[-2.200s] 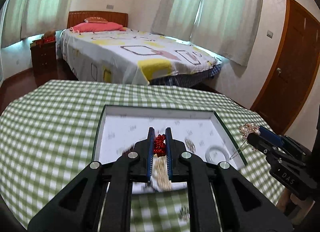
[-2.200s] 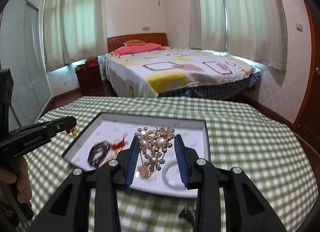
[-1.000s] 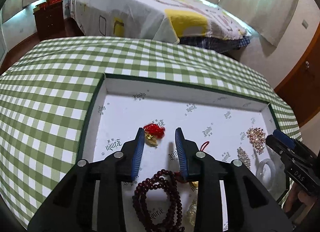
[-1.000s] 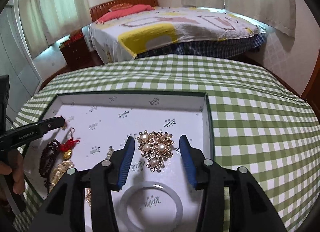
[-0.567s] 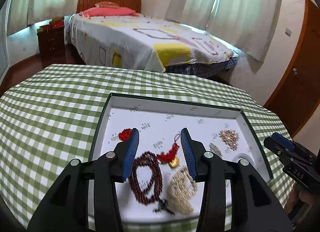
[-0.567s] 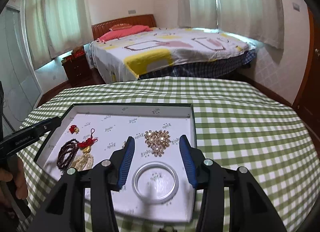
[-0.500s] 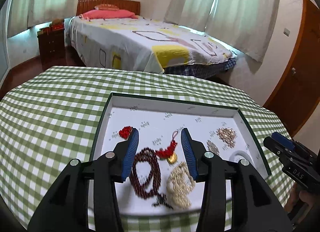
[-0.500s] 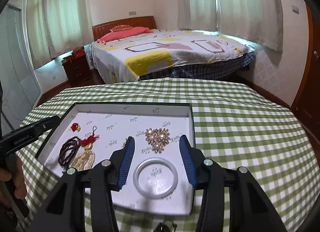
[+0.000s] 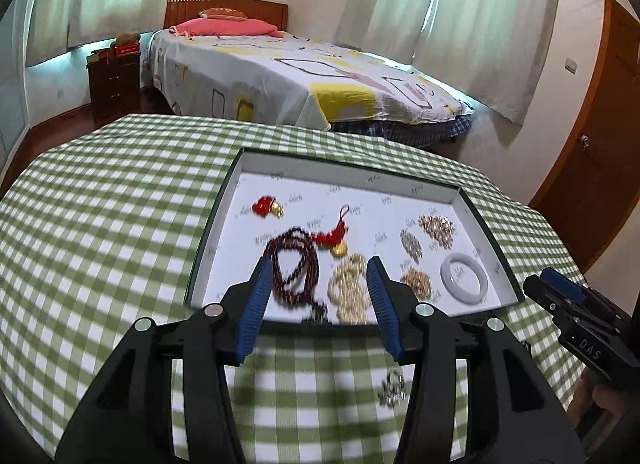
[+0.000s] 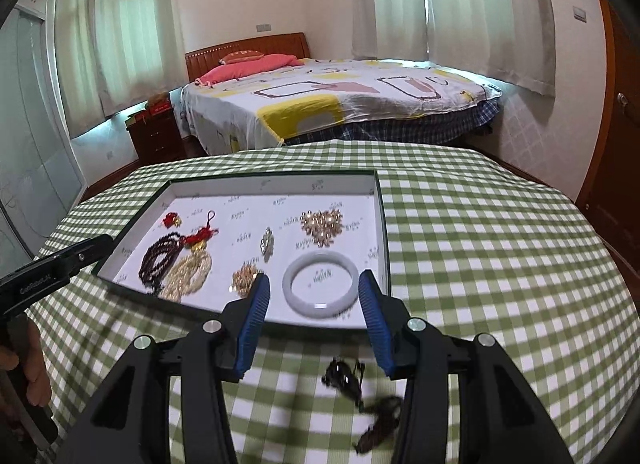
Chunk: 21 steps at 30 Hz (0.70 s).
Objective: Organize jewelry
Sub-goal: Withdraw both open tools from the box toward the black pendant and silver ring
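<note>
A shallow white-lined tray (image 9: pixel 440 186) (image 10: pixel 382 224) sits on the green checked table. In it lie a red charm (image 9: pixel 266 206), dark bead necklace (image 9: pixel 294 264) (image 10: pixel 158 258), red tassel with gold pendant (image 9: pixel 334 238), pale gold chain (image 9: pixel 350 290) (image 10: pixel 190 272), pearl brooch (image 9: pixel 438 226) (image 10: pixel 322 222), small brooches and a white bangle (image 9: pixel 464 282) (image 10: pixel 320 284). My left gripper (image 9: pixel 316 300) is open and empty above the tray's near edge. My right gripper (image 10: pixel 314 310) is open and empty near the bangle. A silver piece (image 9: pixel 392 386) and dark pieces (image 10: pixel 346 378) lie on the cloth outside the tray.
The round table's edge curves off on all sides. A bed (image 10: pixel 340 104), a nightstand (image 9: pixel 114 84) and a wooden door (image 9: pixel 600 136) stand beyond it. The right gripper shows at the right of the left wrist view (image 9: pixel 580 332).
Both grippers let go of their pieces in the tray, the red charm and the pearl brooch, then pulled back and up toward the tray's near edge, jaws staying open.
</note>
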Available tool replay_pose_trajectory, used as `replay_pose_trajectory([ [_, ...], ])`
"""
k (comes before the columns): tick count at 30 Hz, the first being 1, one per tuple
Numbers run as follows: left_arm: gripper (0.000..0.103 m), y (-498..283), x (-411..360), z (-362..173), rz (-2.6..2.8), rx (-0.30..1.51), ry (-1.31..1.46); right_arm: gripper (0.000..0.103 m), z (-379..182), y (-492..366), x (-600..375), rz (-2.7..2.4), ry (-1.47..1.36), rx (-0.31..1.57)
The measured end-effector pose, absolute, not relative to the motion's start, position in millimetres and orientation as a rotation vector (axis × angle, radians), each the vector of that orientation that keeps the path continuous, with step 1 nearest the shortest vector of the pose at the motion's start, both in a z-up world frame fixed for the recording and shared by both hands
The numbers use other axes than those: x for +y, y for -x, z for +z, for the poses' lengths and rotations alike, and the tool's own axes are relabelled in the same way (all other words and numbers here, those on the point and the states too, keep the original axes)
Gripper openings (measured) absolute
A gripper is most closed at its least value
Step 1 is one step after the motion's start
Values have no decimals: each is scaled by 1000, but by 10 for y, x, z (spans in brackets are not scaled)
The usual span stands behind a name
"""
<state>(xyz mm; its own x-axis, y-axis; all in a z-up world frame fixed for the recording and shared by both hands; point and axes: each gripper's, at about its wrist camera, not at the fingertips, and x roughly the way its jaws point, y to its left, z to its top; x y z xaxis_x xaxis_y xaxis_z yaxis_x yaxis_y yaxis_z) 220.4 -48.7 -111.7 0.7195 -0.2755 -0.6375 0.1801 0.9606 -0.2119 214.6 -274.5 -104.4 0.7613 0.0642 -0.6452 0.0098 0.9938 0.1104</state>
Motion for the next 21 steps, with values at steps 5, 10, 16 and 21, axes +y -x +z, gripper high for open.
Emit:
replay_pose_trajectory([
  [5,48,-2003,-452,-1142,-241,727,133,46,-1066,-2006,-2736,23,-104,708],
  [10,48,-1884,-431,-1165,-231,727,115,47,-1126,-1906,-2731,21,-106,717],
  [16,48,-1780,-430,-1236,-220,744,104,49,-1219,-1825,-2770,15,-109,732],
  [21,48,-1729,-418,-1282,-208,758,99,50,-1305,-1791,-2805,10,-117,747],
])
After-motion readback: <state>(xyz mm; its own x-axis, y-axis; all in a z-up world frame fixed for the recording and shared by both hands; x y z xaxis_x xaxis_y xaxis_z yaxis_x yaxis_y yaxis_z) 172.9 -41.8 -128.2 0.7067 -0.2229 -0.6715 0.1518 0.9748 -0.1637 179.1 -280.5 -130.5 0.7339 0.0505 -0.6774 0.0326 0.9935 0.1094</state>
